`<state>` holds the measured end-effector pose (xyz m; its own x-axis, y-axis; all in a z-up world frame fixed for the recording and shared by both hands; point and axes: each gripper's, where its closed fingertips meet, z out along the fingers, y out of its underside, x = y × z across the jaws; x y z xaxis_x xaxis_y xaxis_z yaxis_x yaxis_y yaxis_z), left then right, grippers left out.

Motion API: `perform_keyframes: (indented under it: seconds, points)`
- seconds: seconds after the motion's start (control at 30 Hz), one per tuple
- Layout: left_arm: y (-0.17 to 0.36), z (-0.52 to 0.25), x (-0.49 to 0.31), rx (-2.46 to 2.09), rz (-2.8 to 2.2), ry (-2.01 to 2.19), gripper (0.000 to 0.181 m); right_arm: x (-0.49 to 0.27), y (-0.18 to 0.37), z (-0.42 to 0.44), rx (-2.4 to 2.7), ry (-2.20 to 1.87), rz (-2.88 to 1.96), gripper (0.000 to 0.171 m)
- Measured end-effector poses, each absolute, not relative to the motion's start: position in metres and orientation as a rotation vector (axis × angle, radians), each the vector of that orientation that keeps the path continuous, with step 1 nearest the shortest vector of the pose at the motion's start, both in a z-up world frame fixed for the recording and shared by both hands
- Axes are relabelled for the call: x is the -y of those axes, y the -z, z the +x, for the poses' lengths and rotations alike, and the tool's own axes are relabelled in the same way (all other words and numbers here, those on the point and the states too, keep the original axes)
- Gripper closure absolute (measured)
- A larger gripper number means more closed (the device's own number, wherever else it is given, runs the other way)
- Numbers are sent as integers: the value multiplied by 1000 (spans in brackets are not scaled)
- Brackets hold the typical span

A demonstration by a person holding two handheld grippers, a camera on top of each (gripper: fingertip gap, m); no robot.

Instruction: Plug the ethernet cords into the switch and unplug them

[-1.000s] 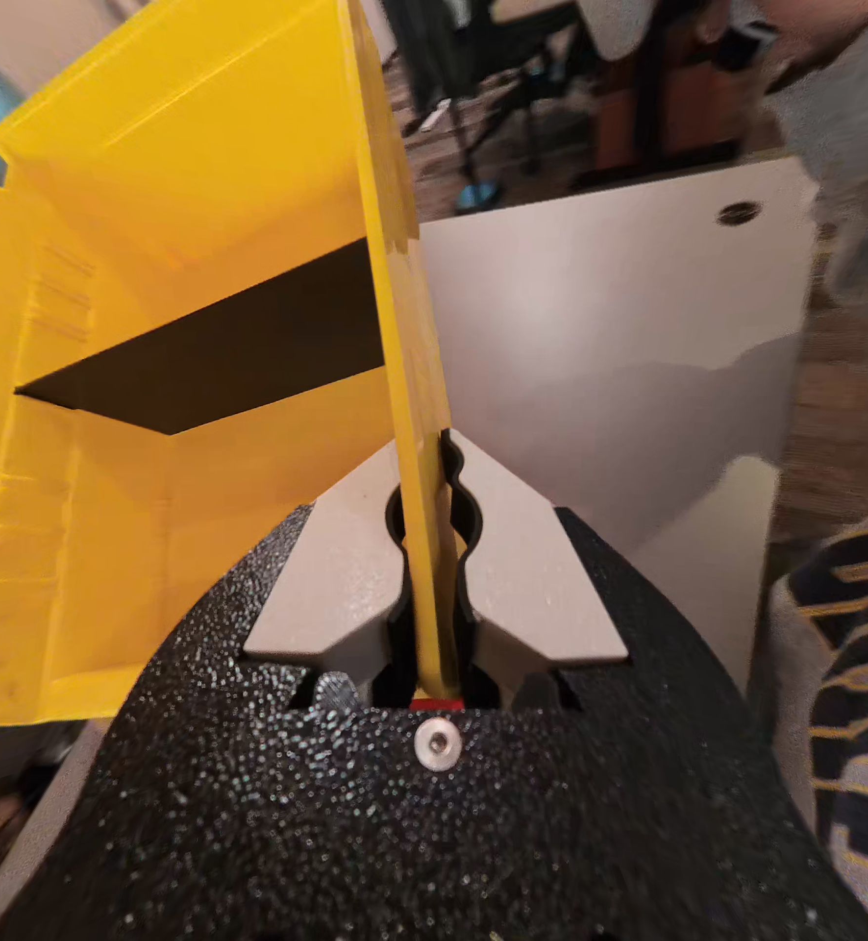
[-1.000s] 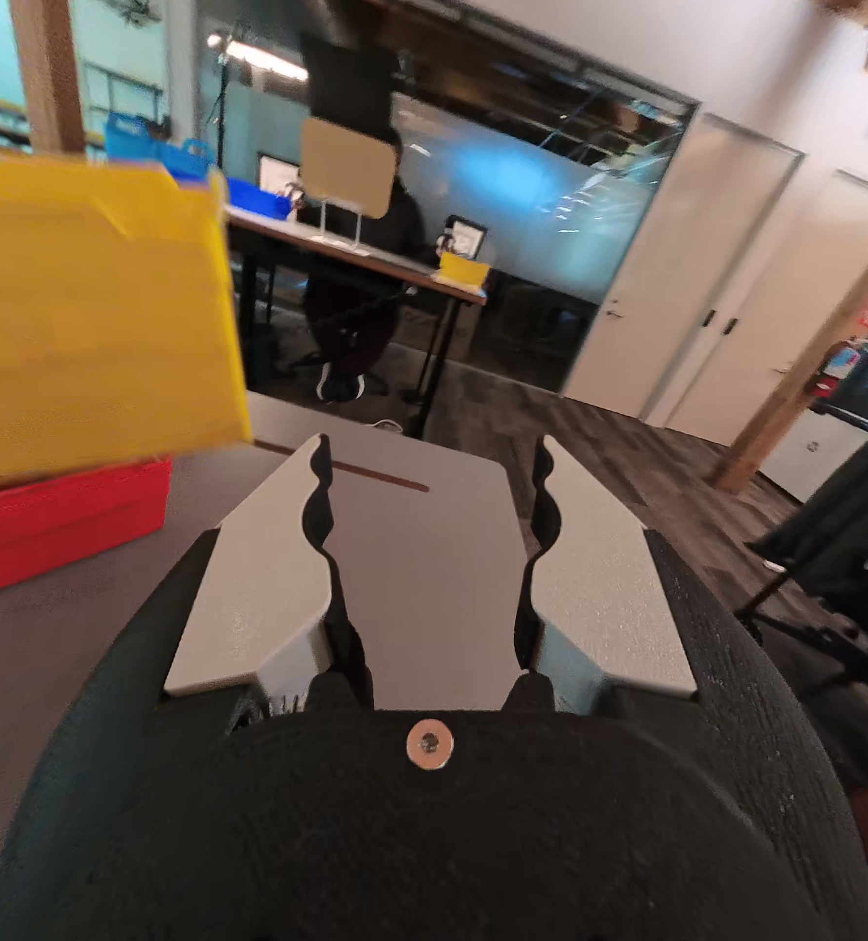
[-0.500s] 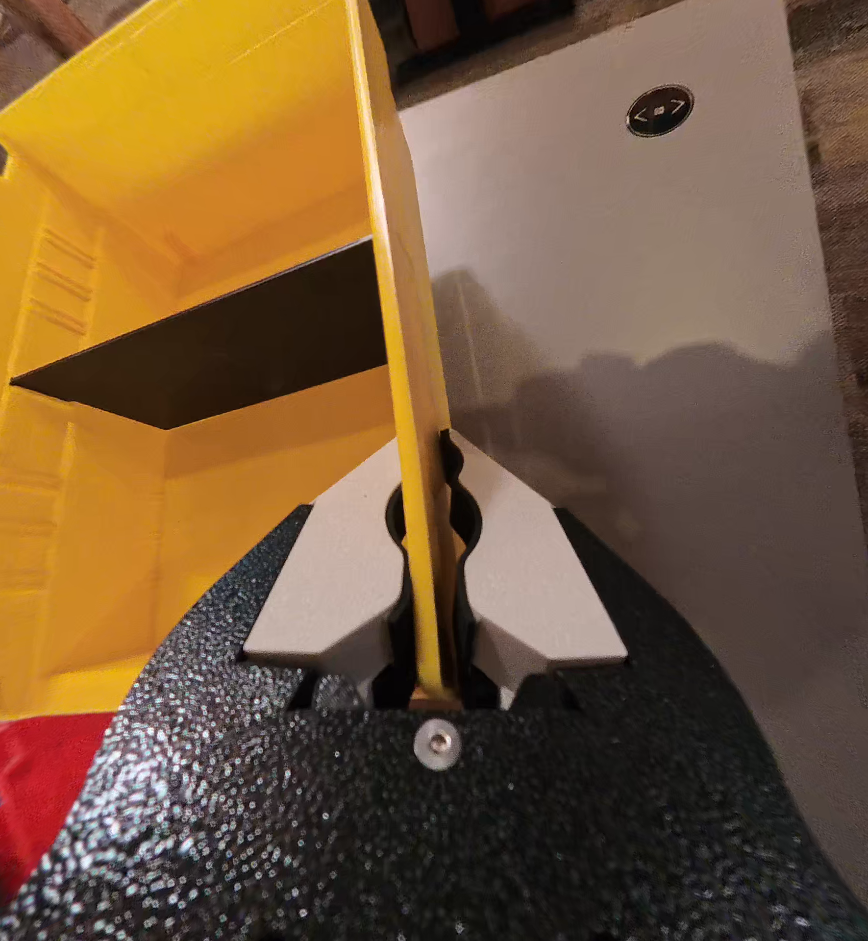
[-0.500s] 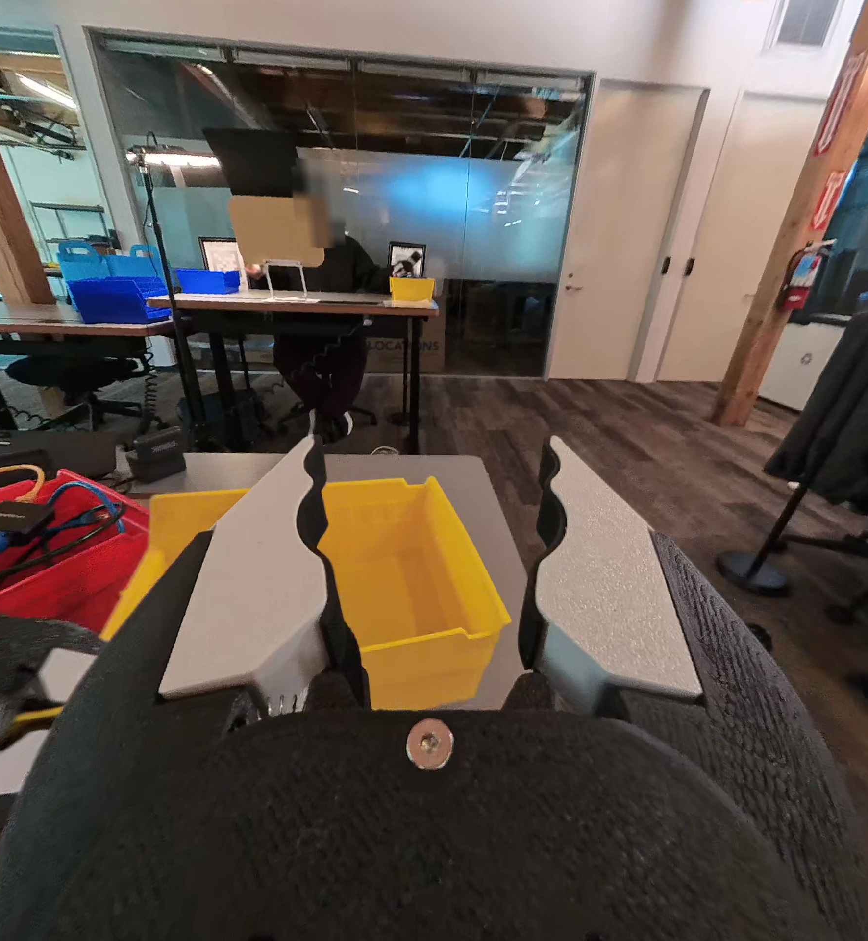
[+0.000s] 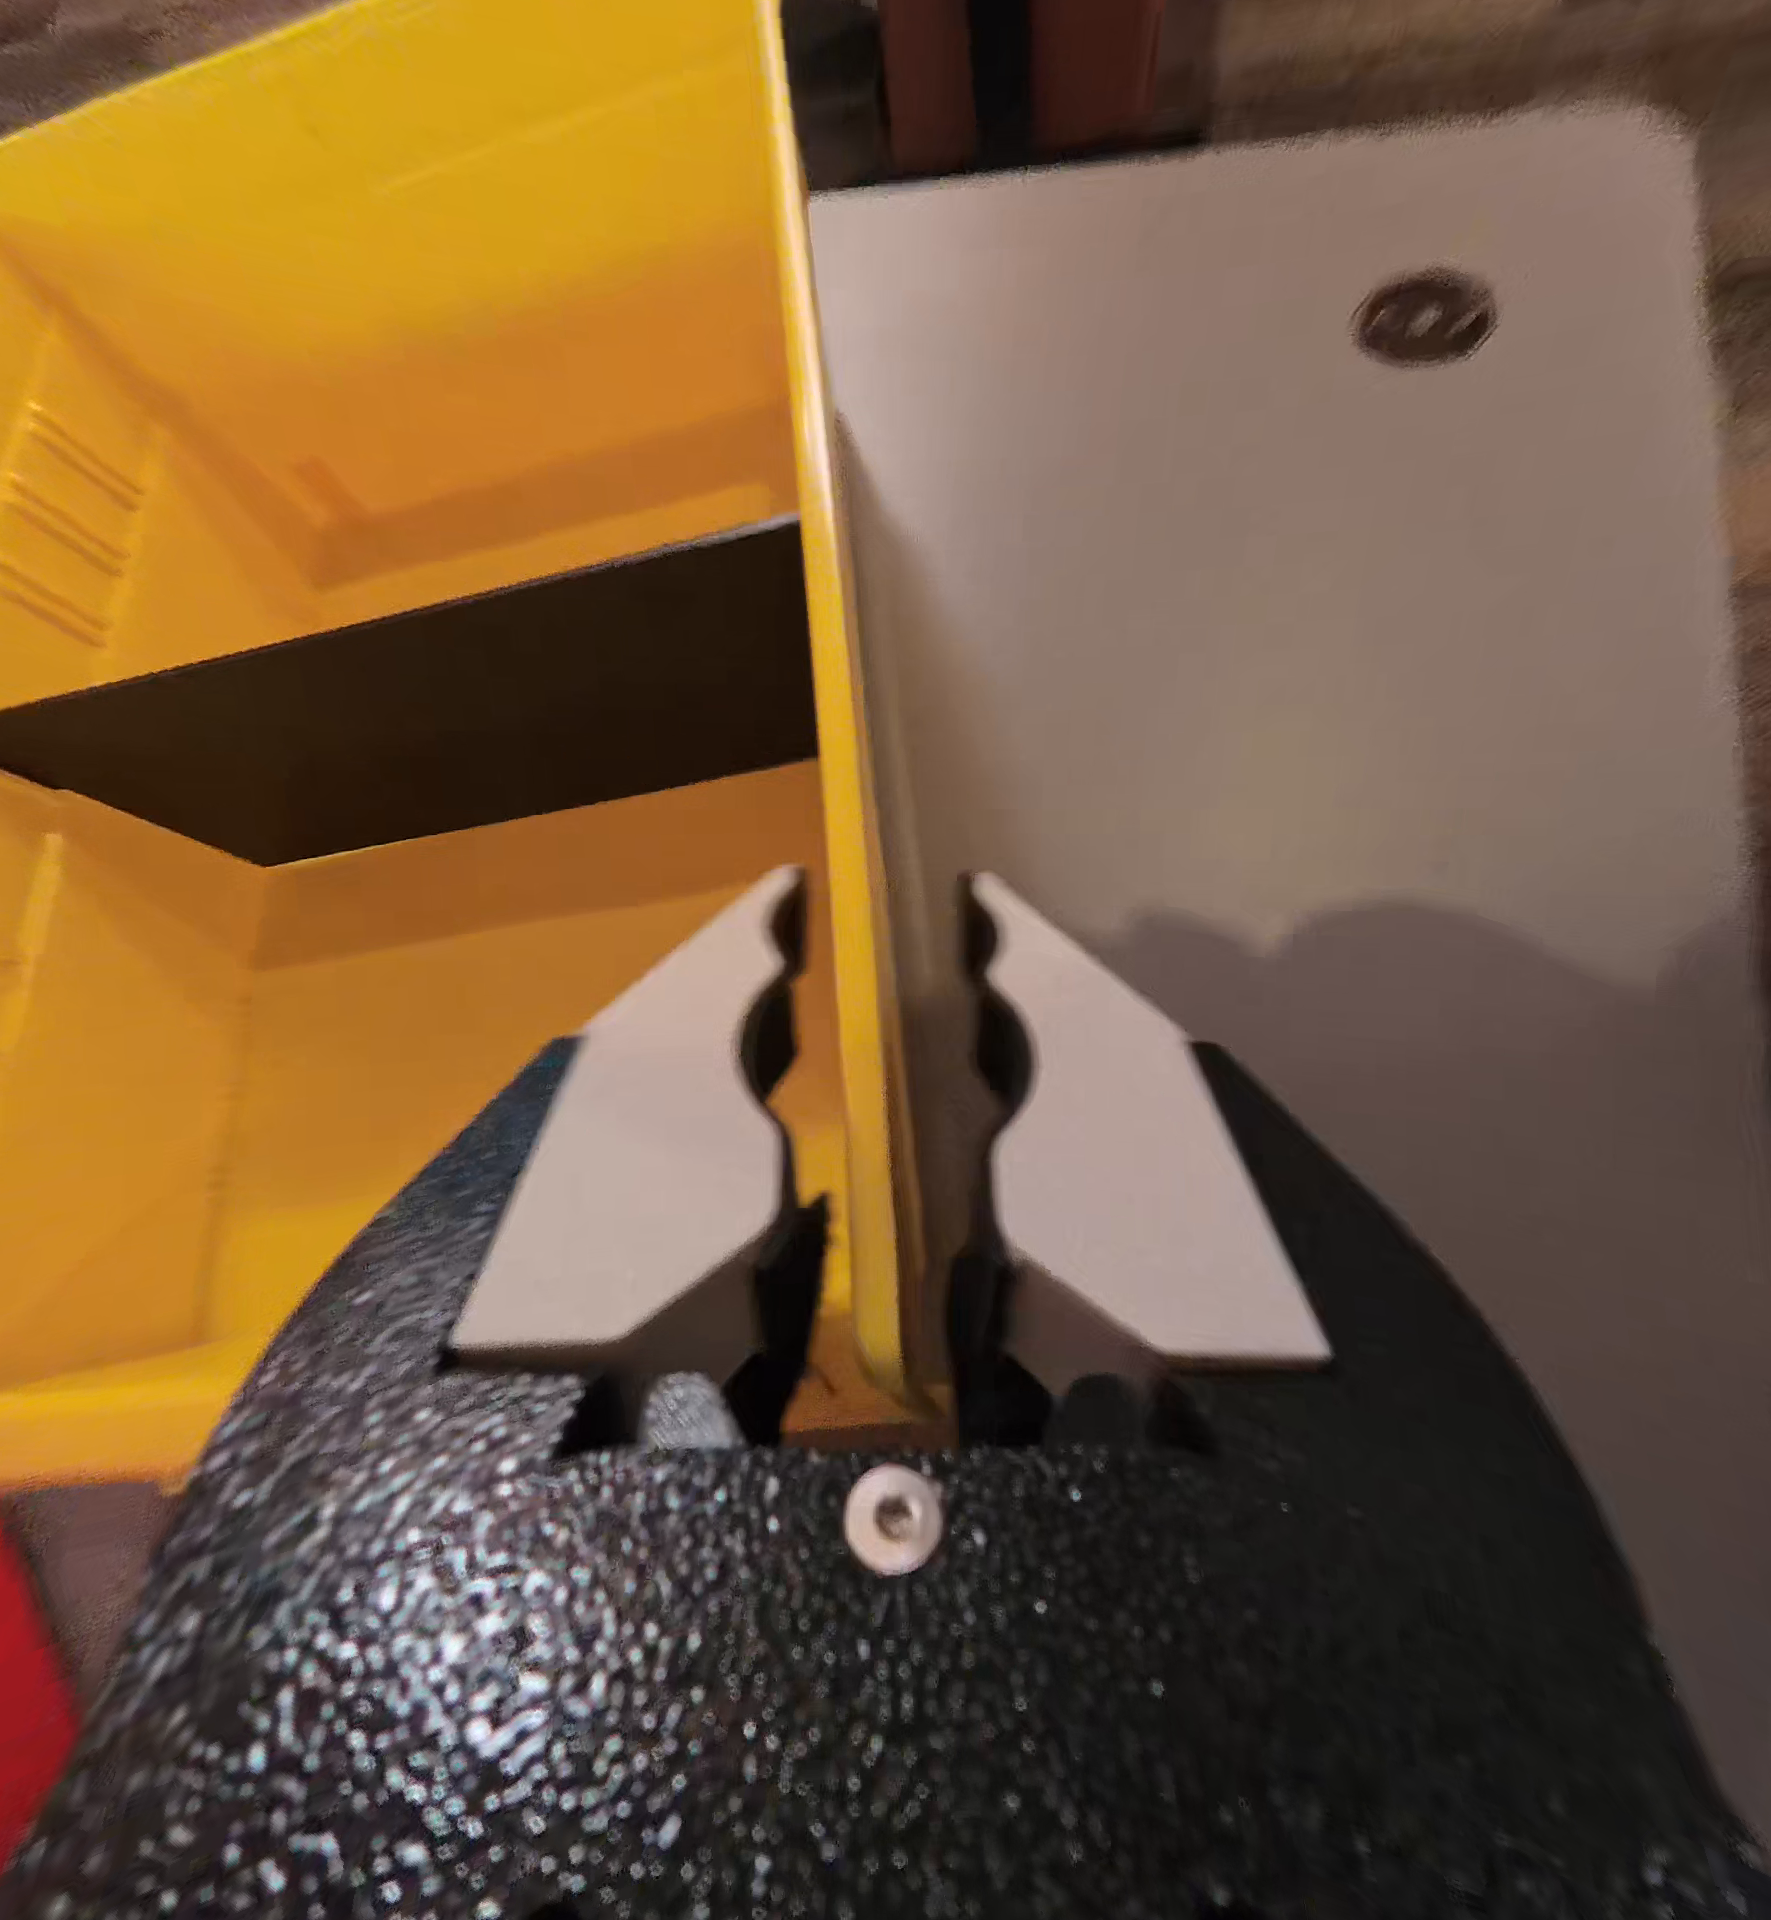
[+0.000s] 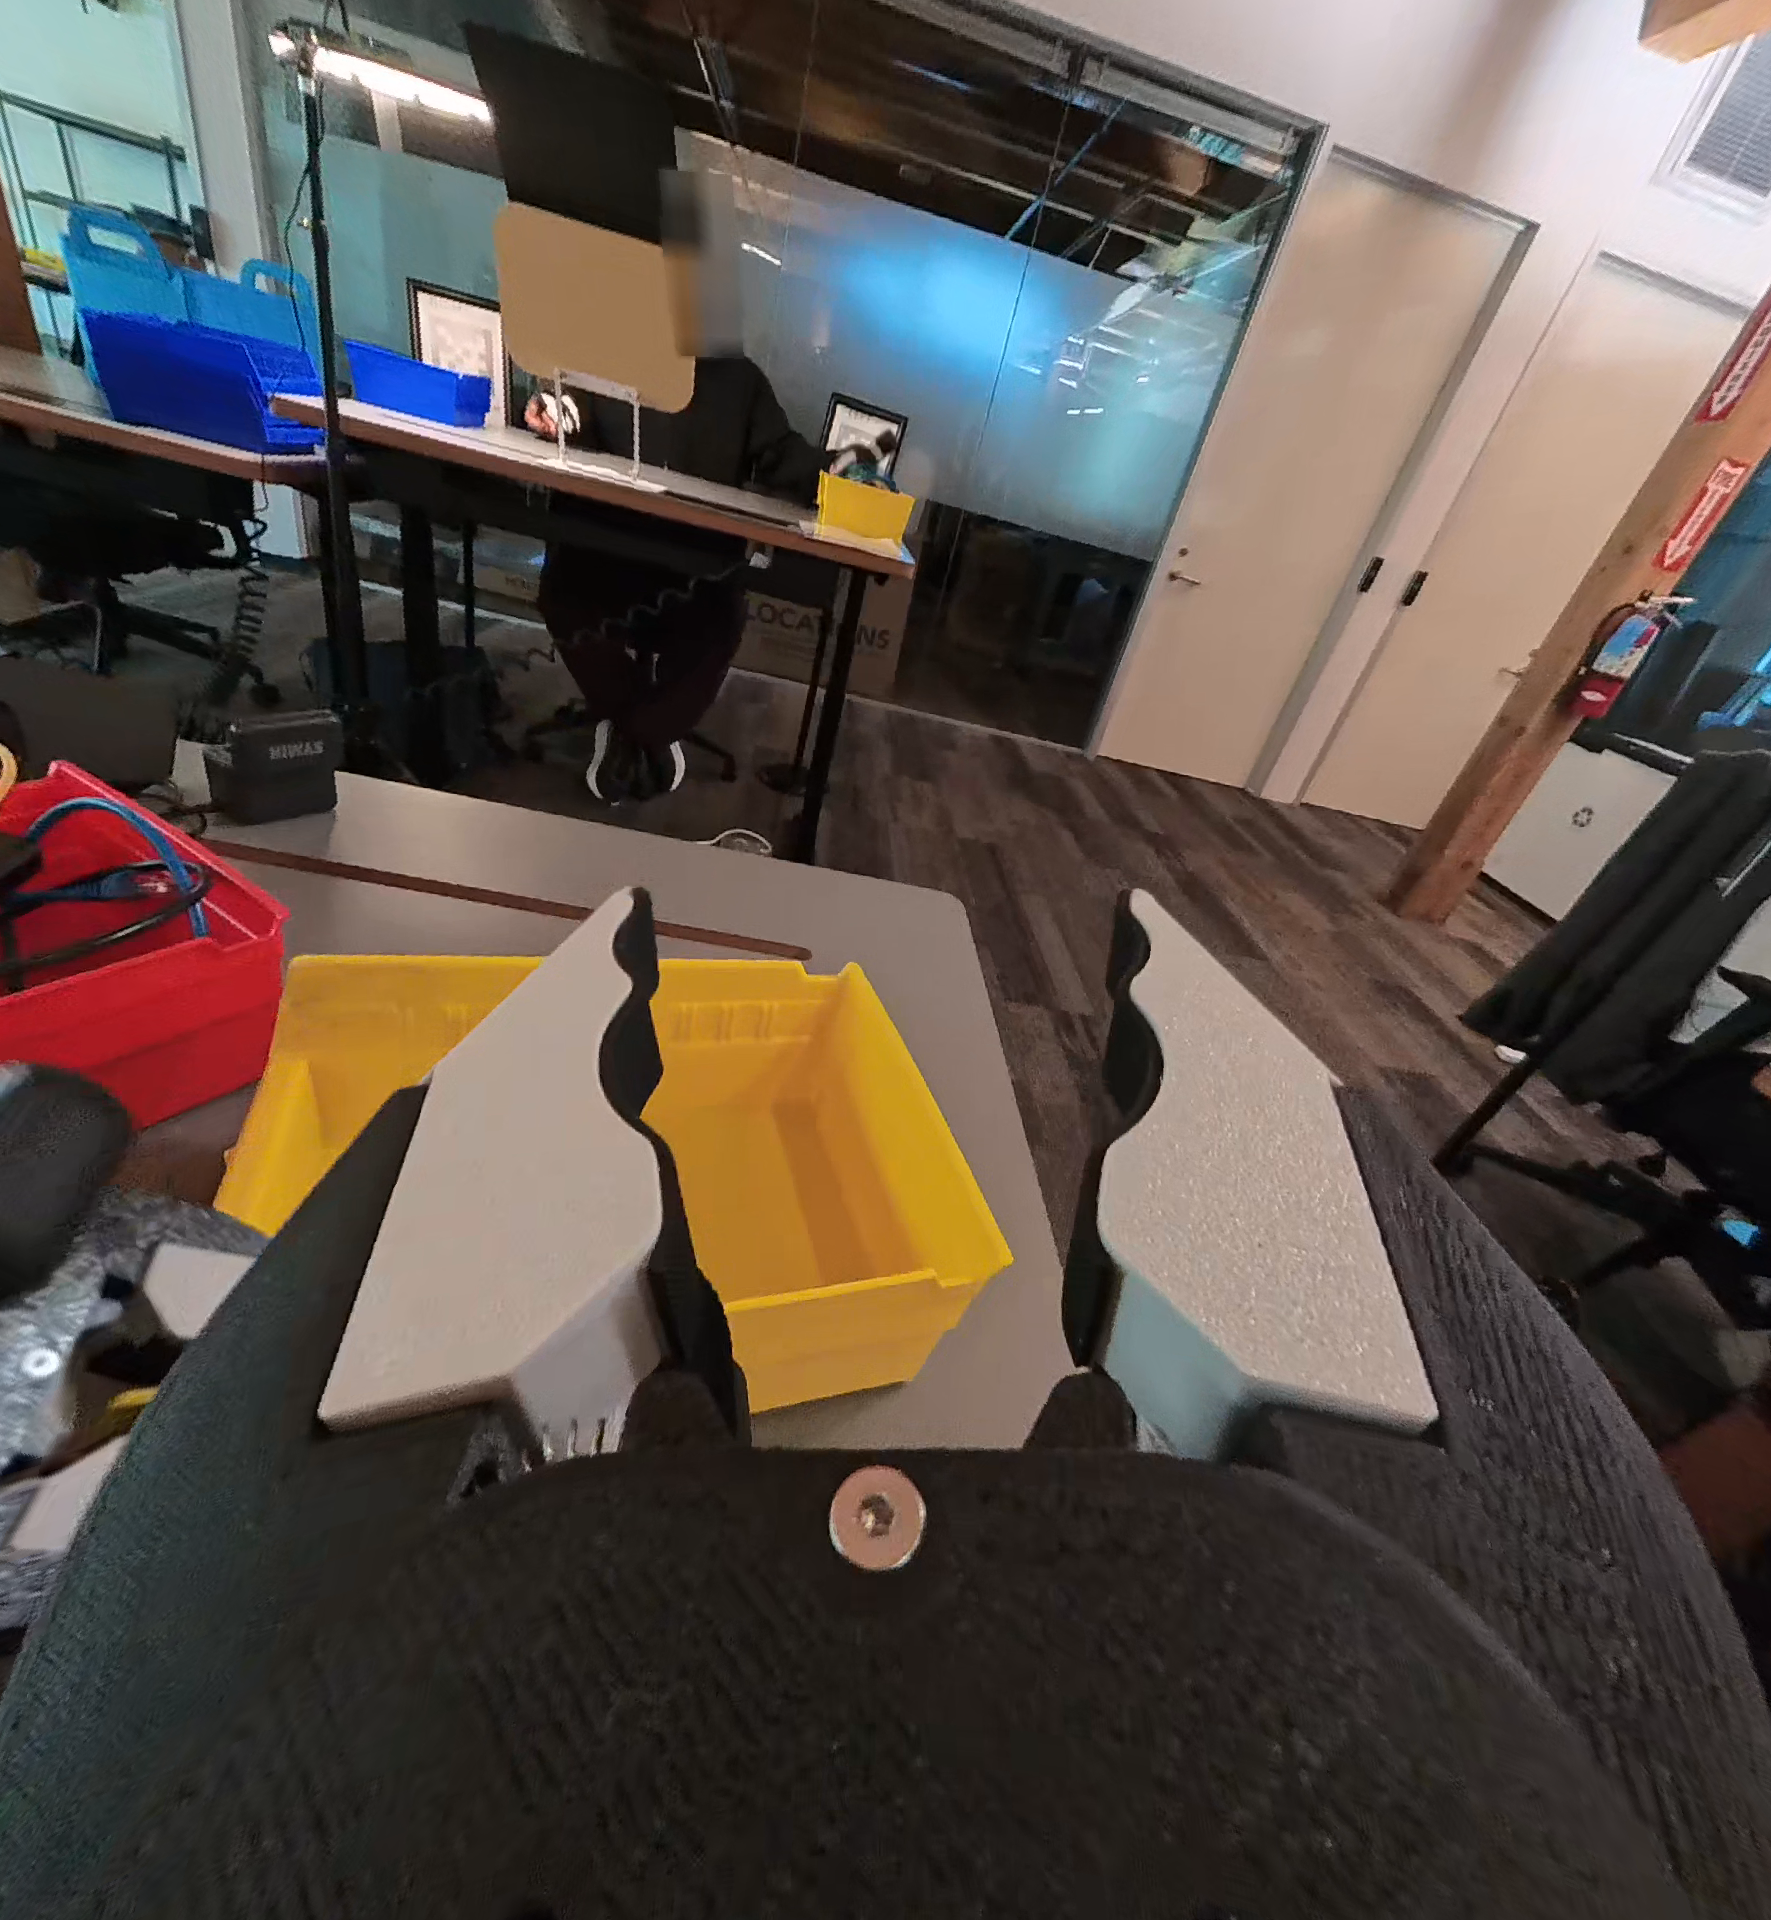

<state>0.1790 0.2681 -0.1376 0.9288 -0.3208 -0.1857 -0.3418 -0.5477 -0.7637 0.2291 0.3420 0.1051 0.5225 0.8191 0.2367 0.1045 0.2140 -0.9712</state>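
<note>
Now left gripper (image 5: 886, 914) jaws apart, straddling yellow bin (image 5: 372, 343) wall, not pinching. Right gripper (image 6: 881, 935) jaws wide apart, empty, above grey table (image 6: 964, 935).

A grey table (image 6: 922, 935) carries a yellow bin (image 6: 839, 1164) near its right edge, with a red bin (image 6: 133, 997) just beside it on the left.

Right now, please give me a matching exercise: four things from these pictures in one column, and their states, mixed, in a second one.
1 yellow bin
2 red bin
3 left gripper
4 right gripper

a holds cables
b open, nothing between fingers
c black divider inside
d open, bin wall between fingers

Pairs: 1-c, 2-a, 3-d, 4-b
</note>
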Motion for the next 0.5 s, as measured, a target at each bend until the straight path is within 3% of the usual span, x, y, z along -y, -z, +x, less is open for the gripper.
perform_keyframes:
  seconds: [0.1, 0.33, 0.5]
  points:
    - [118, 184, -255, -416, -2150, 78, 112, -346, -99, 227, 930, -604, -1308, 84]
    - [45, 148, -155, -362, -1972, -52, 95, -347, -90, 218, 979, -529, -1309, 88]
    - [14, 74, -60, -49, -1818, -188, 95, -349, -87, 212, 967, -457, -1324, 86]
